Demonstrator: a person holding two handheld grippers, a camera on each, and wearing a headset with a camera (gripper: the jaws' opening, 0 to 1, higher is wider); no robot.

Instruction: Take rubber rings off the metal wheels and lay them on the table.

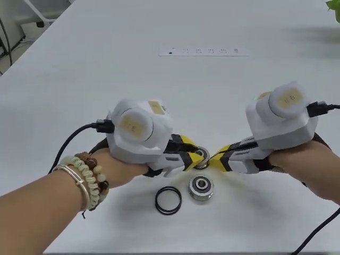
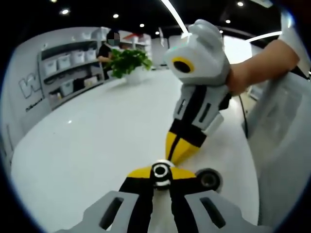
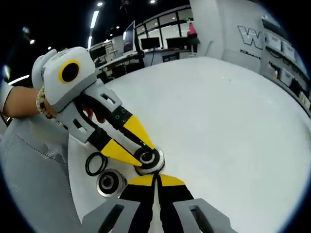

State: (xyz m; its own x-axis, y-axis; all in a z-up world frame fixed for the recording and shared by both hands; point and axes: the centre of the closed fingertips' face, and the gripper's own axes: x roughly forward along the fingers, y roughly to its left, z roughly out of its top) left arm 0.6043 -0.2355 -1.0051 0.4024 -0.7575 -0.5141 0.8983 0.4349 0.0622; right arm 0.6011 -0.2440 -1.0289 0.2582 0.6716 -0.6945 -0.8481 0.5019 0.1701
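Mostly bare, a wide white table (image 1: 106, 69) stretches away from the person, with open room on every side of the work. A flush socket strip (image 1: 202, 51) lies well toward the far edge, and a green plant leaf (image 1: 334, 9) shows at the far right corner. Both hand-held grippers meet tip to tip close to the near edge, roughly midway along it. The left gripper (image 1: 195, 158) reaches in from the left, held by a hand (image 1: 119, 170) with bead bracelets (image 1: 87, 180) on the wrist, and a black cable (image 1: 71, 141) trails off its back toward the left edge. Its yellow jaws are clamped on a metal wheel (image 1: 202, 162), held just above the surface. The right gripper (image 1: 215, 159) reaches in from the right. Its jaws are pressed together to a thin line, and their tips touch the rim of the gripped wheel; whether they pinch anything there cannot be told. Just nearer the person than the grippers, a second metal wheel (image 1: 201, 188) lies flat on the table, showing its bearing. Just left of it, apart from it, a black rubber ring (image 1: 156, 201) lies flat on the table by the near edge.
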